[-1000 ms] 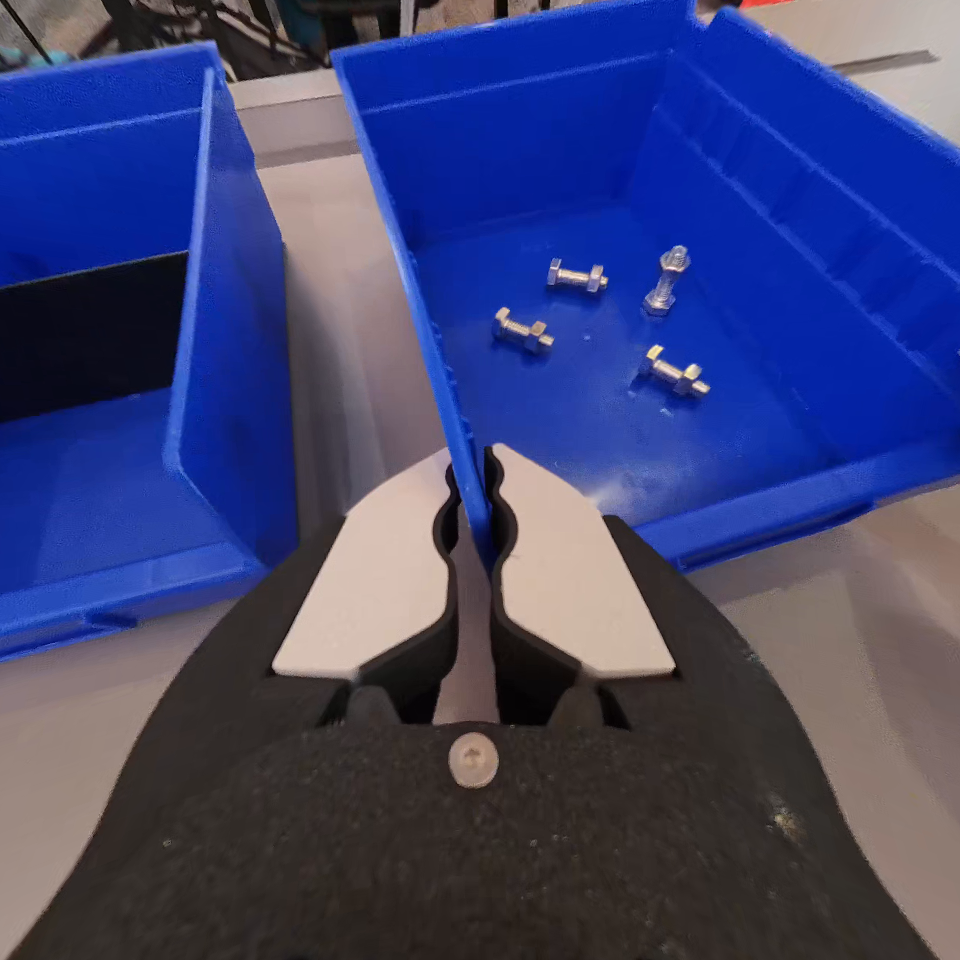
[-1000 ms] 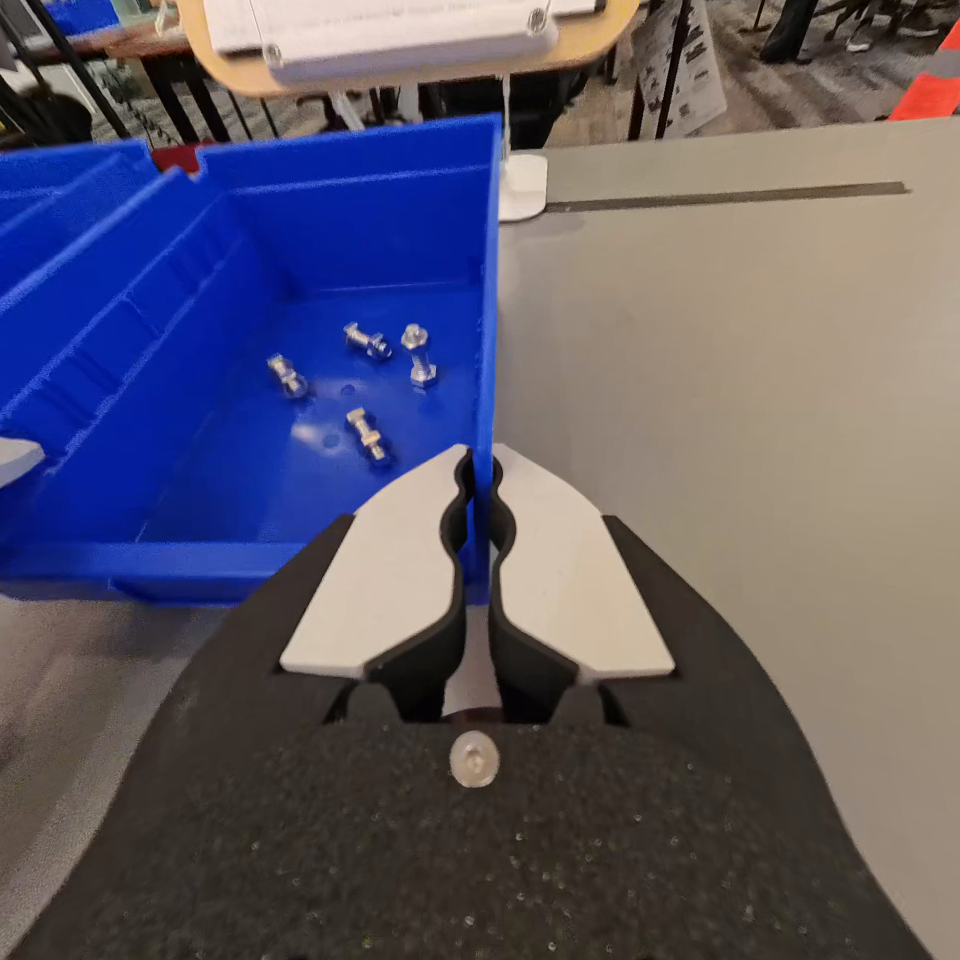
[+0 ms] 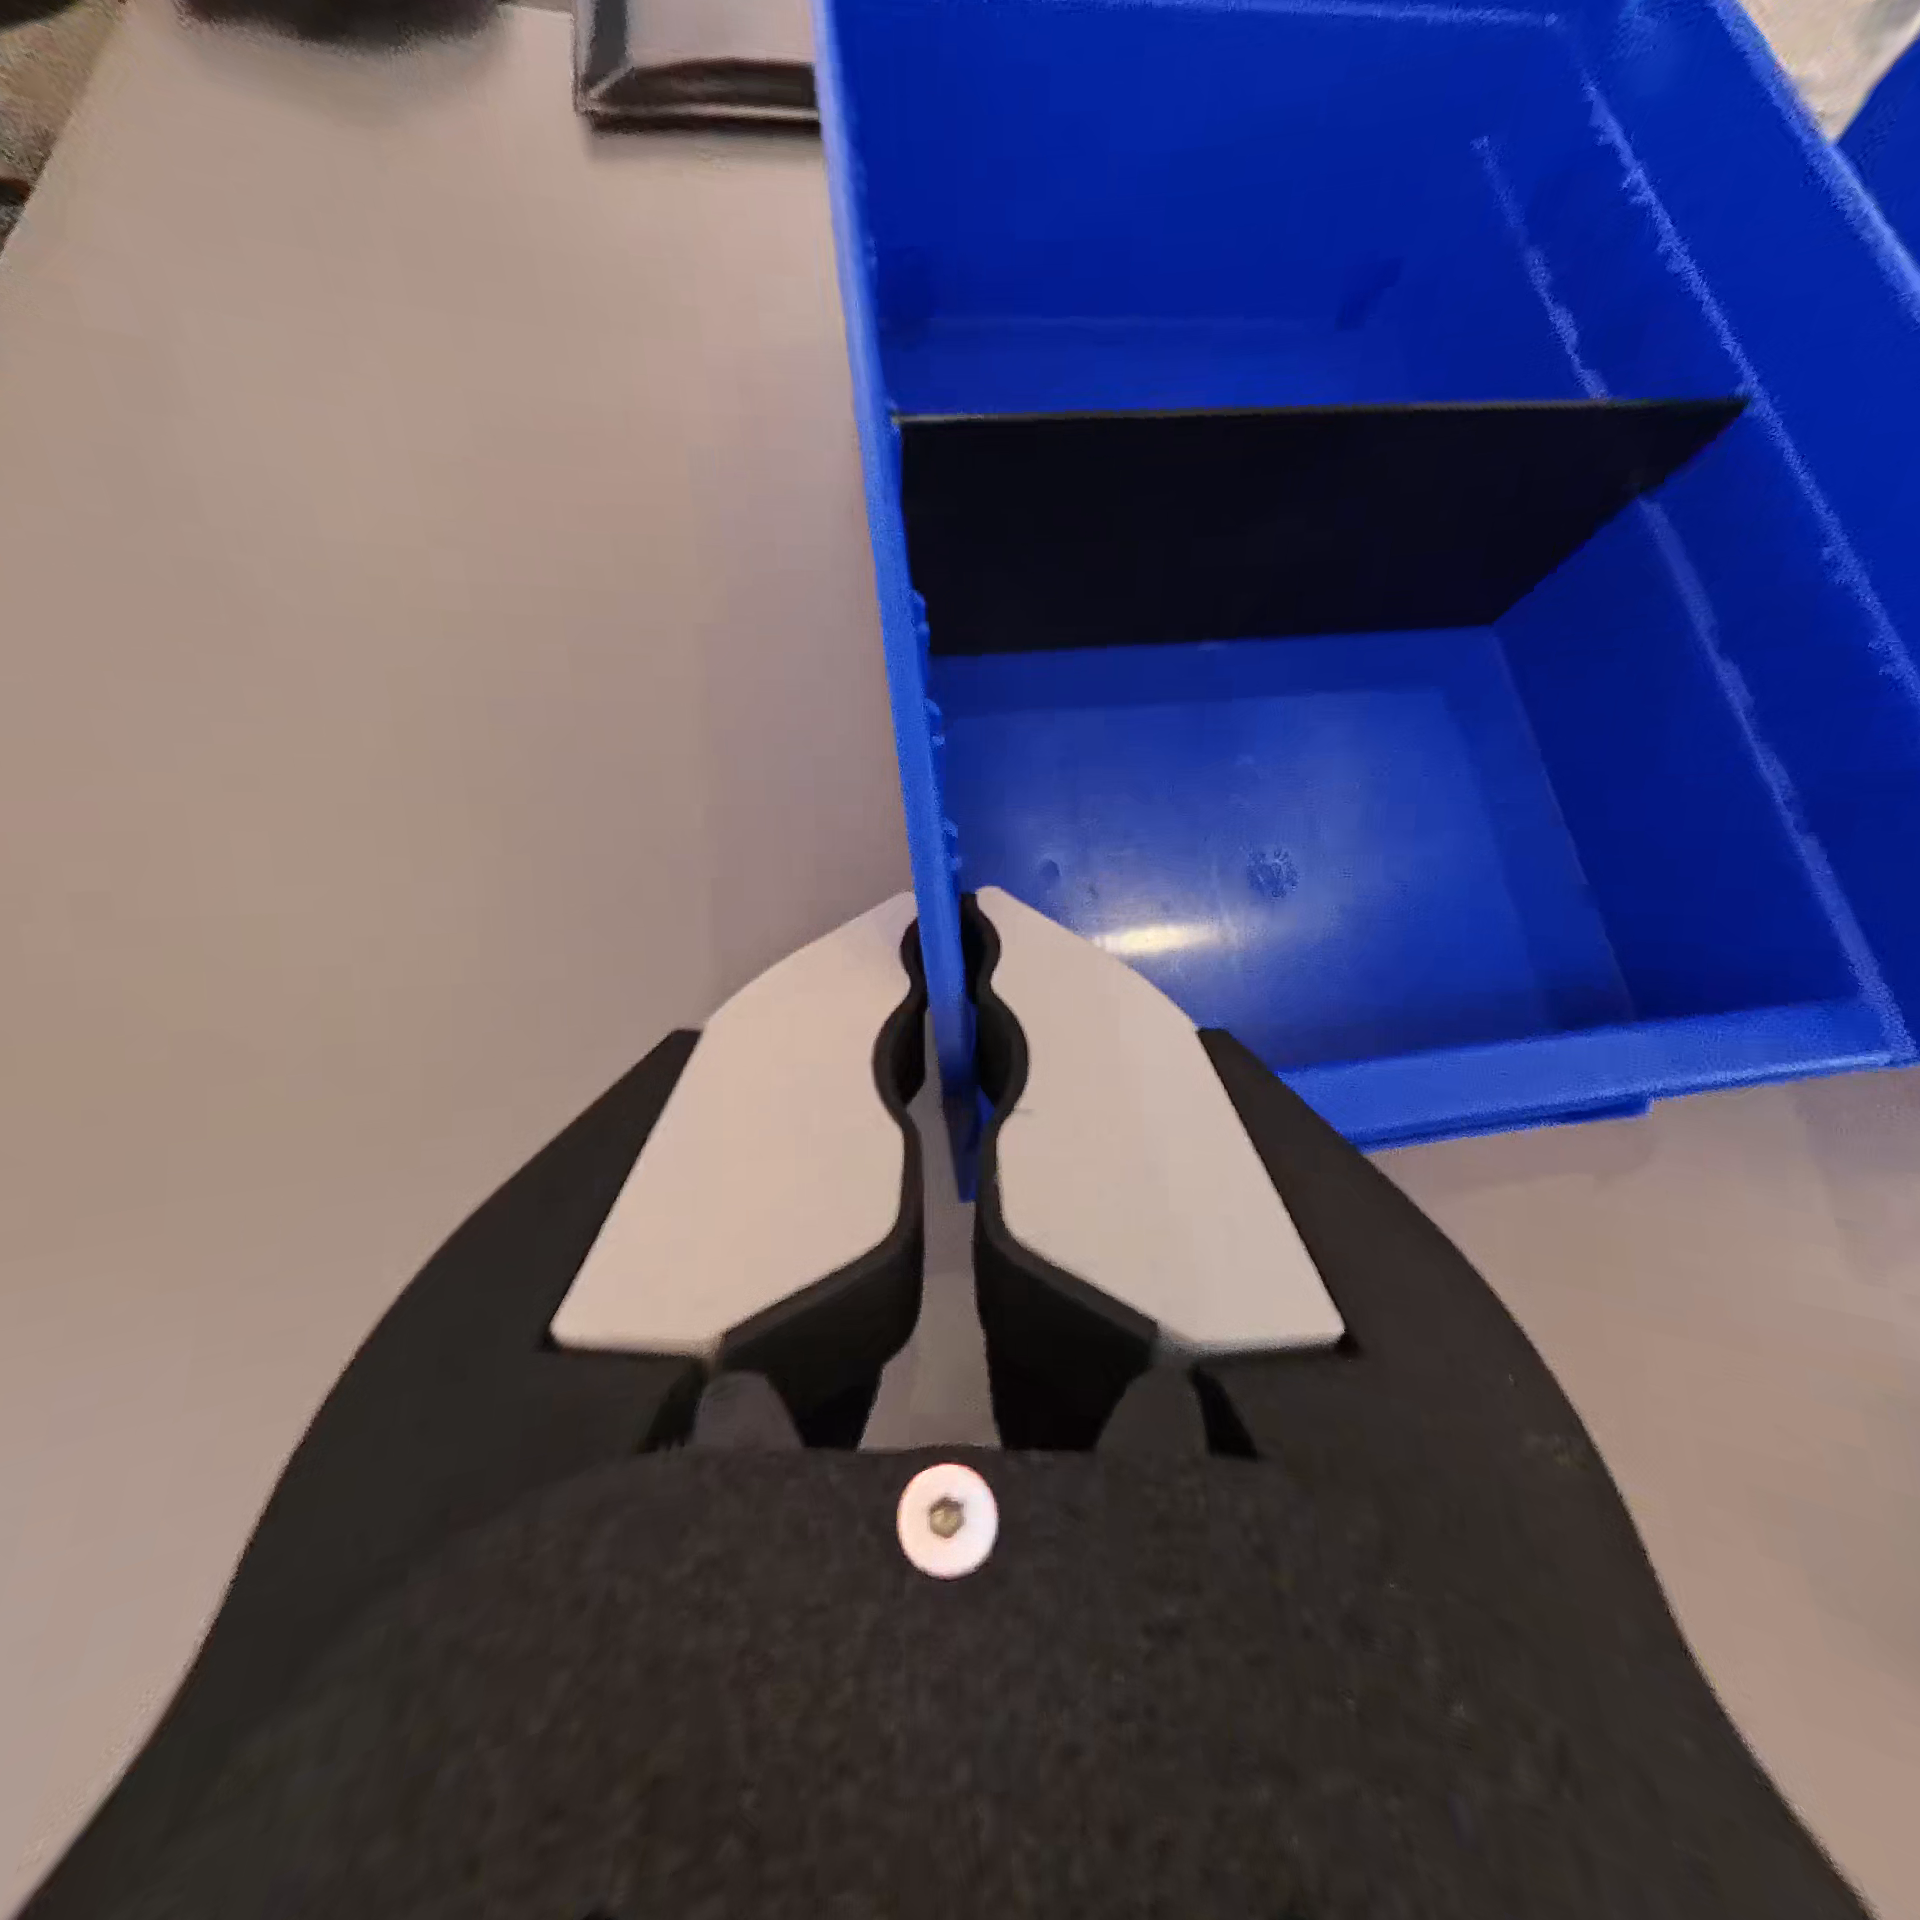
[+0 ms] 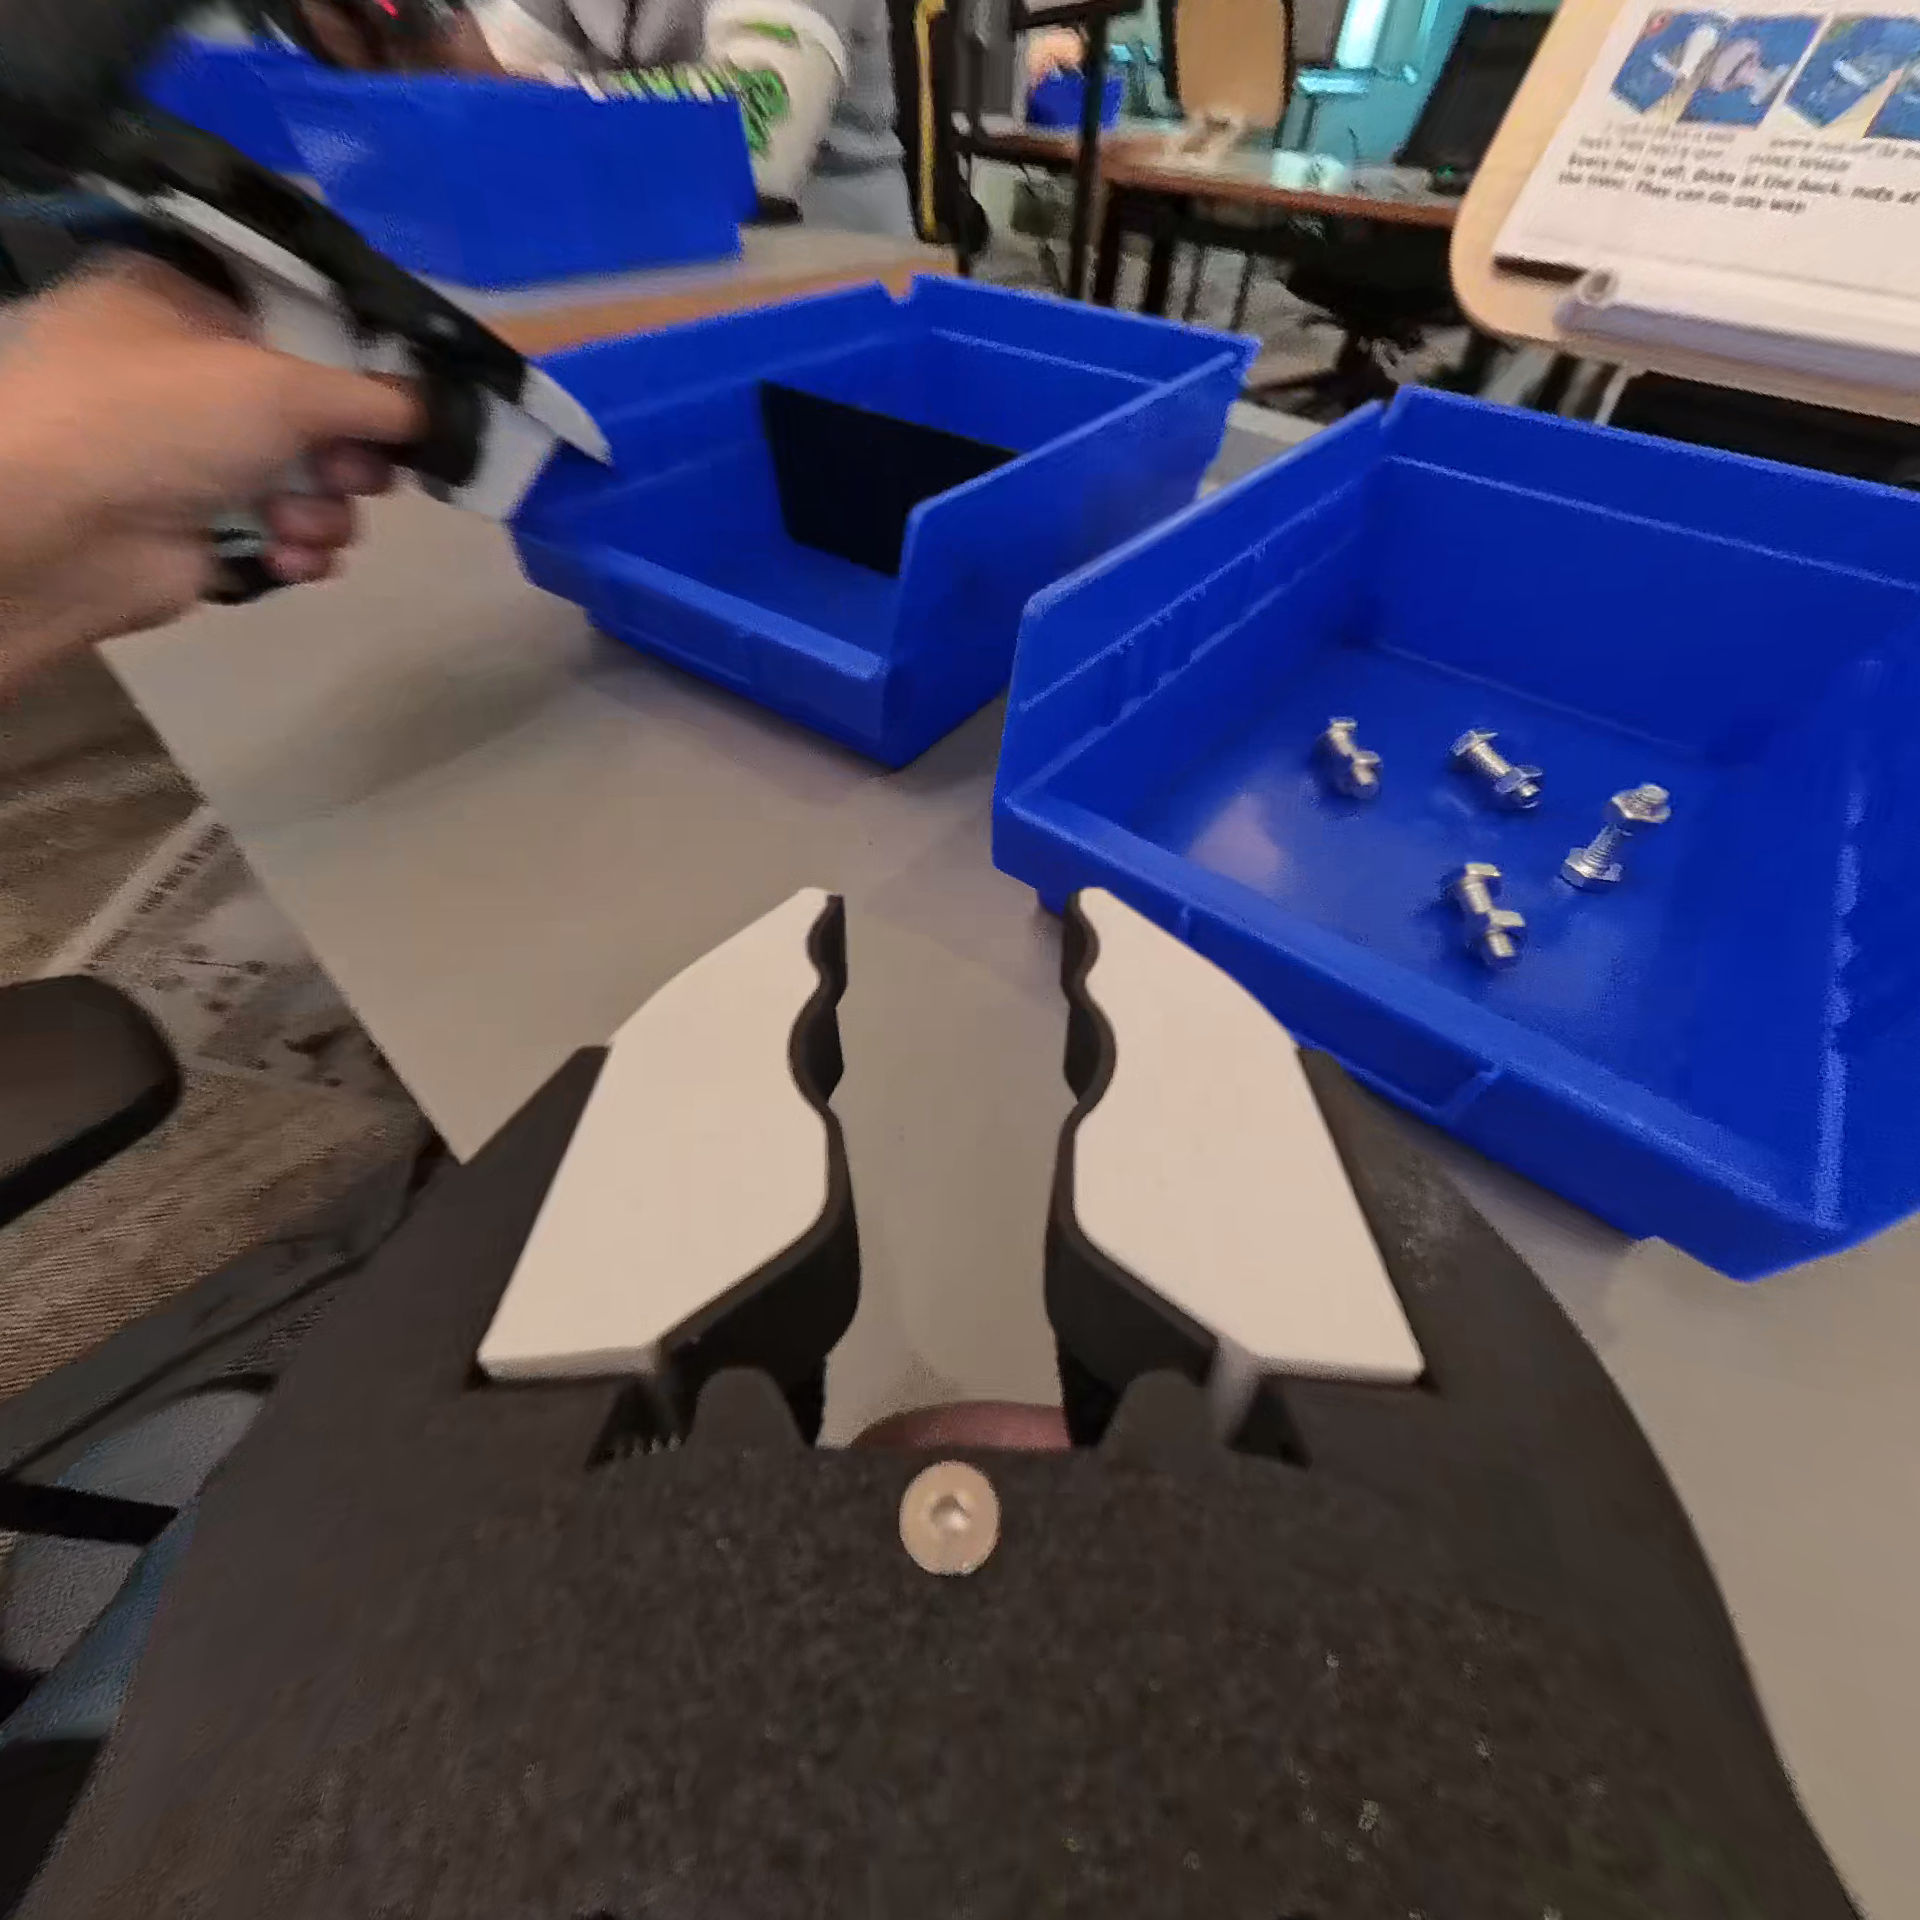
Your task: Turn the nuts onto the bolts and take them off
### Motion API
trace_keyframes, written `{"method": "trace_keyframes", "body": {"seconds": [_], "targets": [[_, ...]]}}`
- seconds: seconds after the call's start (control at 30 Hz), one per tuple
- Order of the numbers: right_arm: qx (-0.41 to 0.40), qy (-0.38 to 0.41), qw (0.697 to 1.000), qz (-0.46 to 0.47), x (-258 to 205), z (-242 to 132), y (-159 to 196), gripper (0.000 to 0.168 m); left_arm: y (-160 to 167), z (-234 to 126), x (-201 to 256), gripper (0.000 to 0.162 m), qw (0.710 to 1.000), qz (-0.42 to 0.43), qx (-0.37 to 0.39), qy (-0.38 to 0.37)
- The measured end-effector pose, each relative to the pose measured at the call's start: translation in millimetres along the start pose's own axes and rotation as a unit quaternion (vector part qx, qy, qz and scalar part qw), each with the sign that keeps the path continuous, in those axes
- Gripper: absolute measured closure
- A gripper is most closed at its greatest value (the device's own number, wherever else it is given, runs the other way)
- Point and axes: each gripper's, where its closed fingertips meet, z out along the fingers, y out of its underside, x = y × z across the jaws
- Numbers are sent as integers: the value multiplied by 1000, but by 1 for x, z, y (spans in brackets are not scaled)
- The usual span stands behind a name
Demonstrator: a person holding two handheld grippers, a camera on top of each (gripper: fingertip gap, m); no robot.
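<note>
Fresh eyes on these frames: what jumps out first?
The left gripper is clamped on the side wall of the divided blue bin, whose near compartment is bare. To its right, the second blue bin holds four bolts with nuts on, with the open right gripper in front.

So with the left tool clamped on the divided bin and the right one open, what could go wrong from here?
1. The left tool is shut on the side wall of the divided bin near its front corner; pulling could skew or tip that bin.
2. That bin sits close to the bin of bolts; dragging it could knock the four bolts.
3. The right tool hangs open over the table, so nothing steadies either bin.
</note>
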Motion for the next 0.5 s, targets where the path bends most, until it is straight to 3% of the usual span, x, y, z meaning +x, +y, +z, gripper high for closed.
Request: {"method": "trace_keyframes", "body": {"seconds": [0.13, 0.27, 0.3, 0.33, 0.4, 0.5], "targets": [[-35, -7, 999, 28, -37, 39, -4, 95, 39, -46, 9, 159, 999, -4, 23, -23], [-54, -3, 998, 40, -75, 73, -4, 96, 75, -89, 14, 159, 999, -17, 35, -25], [-65, 22, 997, 43, -75, 81, 0, 103, 82, -97, 16, 159, 999, -19, 35, -20], [-84, 35, 995, 46, -77, 87, 7, 121, 88, -104, 19, 159, 999, -20, 37, -15], [-100, 25, 992, 80, -85, 87, 9, 143, 96, -115, 22, 159, 999, -17, 44, -22], [-113, 45, 990, 72, -81, 82, 5, 158, 101, -132, 26, 158, 996, 9, 69, -60]]}}
